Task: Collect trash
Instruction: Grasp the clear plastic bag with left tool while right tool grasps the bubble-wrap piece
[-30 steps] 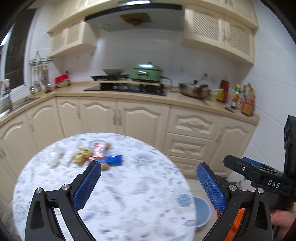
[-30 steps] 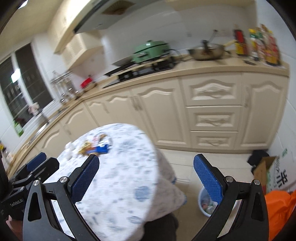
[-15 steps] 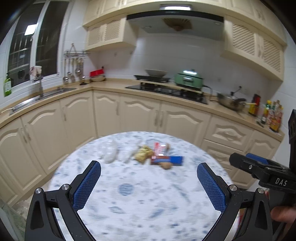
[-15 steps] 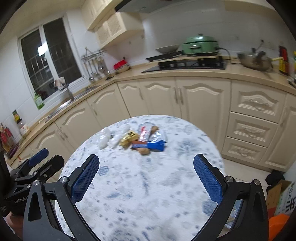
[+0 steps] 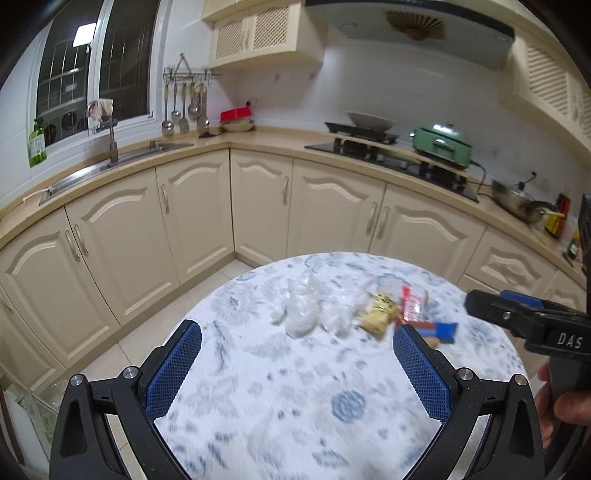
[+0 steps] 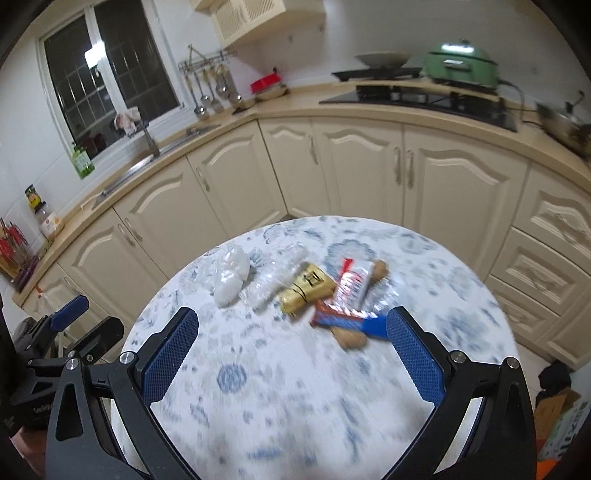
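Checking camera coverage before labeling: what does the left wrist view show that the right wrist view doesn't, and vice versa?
Left wrist only: the range hood above the stove, and the person's hand on the right gripper's handle.

Right wrist only: a jar and red utensils at the counter's left end, plus a cardboard box on the floor.

Both: the round table, white bag, gold wrapper, red wrapper, blue wrapper, green pot, sink. The left gripper and right gripper are open and empty.
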The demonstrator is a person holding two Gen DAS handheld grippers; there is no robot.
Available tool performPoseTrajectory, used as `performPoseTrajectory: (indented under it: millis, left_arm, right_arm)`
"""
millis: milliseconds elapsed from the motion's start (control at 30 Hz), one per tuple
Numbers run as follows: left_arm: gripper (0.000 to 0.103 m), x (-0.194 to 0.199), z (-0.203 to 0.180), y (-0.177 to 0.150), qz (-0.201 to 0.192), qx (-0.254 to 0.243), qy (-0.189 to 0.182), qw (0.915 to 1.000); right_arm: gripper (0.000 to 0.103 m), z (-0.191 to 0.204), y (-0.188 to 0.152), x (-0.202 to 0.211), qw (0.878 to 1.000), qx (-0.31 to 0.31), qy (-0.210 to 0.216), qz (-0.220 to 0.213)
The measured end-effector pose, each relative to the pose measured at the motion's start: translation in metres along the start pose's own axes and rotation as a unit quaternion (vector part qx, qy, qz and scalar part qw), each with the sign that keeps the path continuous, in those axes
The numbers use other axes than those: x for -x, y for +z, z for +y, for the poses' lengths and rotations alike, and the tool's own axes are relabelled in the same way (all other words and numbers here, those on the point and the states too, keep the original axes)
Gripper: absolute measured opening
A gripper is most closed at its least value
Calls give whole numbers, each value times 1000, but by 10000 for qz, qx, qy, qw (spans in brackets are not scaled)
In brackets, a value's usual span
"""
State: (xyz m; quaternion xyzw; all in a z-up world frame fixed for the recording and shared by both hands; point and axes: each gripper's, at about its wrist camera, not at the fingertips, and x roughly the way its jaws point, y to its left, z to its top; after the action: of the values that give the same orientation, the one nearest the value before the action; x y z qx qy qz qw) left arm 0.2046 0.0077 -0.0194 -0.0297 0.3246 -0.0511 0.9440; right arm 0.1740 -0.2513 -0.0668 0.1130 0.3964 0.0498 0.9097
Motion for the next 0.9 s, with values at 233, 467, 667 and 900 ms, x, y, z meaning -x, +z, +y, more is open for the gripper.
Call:
performPoseTrajectory:
  millis: [233,467,667,900]
  left_arm:
    - [102,-107,10,25,451,52,85,9989]
    - [102,-206,11,39,896,-69,109,9959]
    - [90,-269,13,51,1162,-137,-52,9931]
    - [38,-294,31,59,1230,-33,-99,9923]
  right_arm:
    - [102,0,20,-69,9992,131,-56,361]
    - [93,-5,31,-127,9967,311,-185,723]
    - [88,-2,37,-164,9943,469,-172,939]
    - [76,6,38,-203,9899,655,-30,1256]
